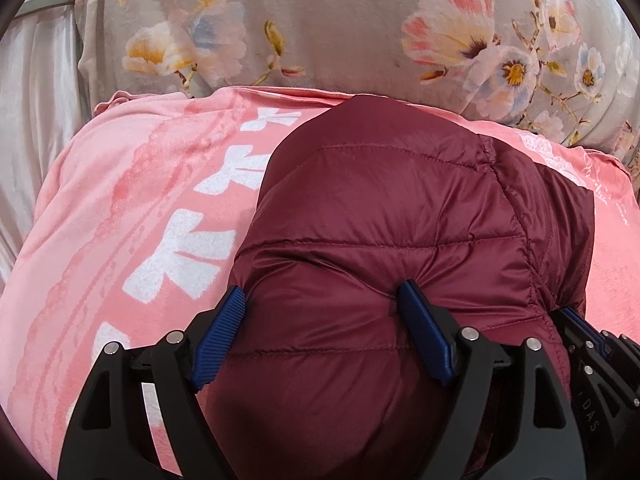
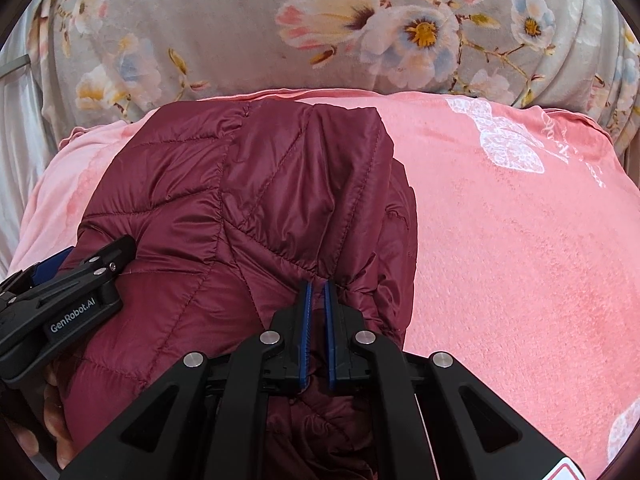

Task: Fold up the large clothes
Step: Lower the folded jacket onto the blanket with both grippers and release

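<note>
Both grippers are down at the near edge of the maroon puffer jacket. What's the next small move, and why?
Probably close the left gripper on the maroon puffer jacket. Its jaws stand wide apart, pressed into the padding without pinching it, while the right gripper is already shut on a fold of the near edge. With both holding, the jacket can be lifted evenly off the pink blanket.

Left tool (image 1: 320,300): black angular linkage arms, silver round rivets, ribbed blue pads (image 1: 222,332) at the tips. Right tool (image 2: 316,286) matches it, its blue pads edged in black. At nine o'clock there, white "GenRobot.AI" lettering on the black housing.
</note>
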Action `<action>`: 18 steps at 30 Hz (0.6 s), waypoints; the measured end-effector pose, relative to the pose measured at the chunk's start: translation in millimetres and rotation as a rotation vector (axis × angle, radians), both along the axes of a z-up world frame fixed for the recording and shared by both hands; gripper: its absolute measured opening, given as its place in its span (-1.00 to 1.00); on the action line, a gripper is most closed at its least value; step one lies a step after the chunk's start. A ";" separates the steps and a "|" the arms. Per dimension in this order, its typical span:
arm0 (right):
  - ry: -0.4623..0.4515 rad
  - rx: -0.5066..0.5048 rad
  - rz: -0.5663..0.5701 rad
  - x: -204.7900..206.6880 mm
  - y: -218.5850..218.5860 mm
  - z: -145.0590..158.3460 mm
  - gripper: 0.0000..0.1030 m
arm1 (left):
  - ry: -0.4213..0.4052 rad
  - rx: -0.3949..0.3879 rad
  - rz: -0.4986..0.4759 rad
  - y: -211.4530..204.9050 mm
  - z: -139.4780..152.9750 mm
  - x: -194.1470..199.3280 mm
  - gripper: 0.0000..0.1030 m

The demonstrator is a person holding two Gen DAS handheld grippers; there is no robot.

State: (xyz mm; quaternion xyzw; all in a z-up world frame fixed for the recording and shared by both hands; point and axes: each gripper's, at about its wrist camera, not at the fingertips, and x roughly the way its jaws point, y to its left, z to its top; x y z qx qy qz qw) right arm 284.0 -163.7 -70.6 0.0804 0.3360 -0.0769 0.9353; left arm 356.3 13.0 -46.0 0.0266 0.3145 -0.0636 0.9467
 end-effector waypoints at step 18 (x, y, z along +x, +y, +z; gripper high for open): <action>-0.129 0.024 -0.052 -0.6 -20.0 77.2 -0.92 | -0.022 -0.002 0.000 -0.3 -5.0 0.5 0.52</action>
